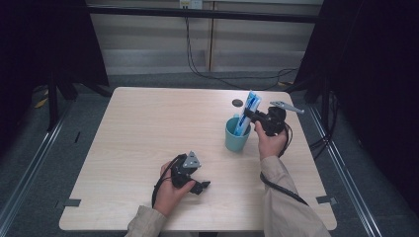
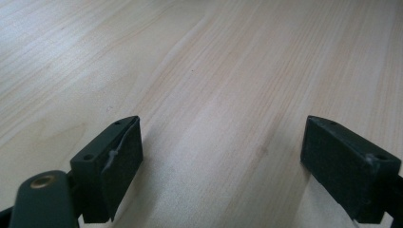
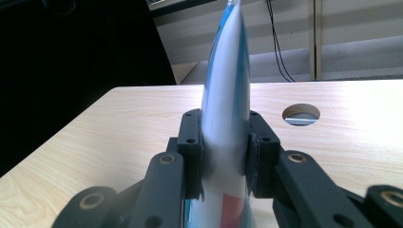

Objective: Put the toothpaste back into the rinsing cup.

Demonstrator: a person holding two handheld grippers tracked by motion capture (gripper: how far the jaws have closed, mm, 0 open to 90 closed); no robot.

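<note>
Honestly, my right tongs (image 1: 253, 117) pinch the tube (image 1: 245, 114) standing in the cup (image 1: 237, 136); tugging sideways could tip it. Left tongs (image 1: 203, 186) gape empty, nearer me.

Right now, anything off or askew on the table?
Nothing spilled or damaged. The tube leans in the upright cup, clamped by the right gripper. The left gripper rests open on the table.
</note>
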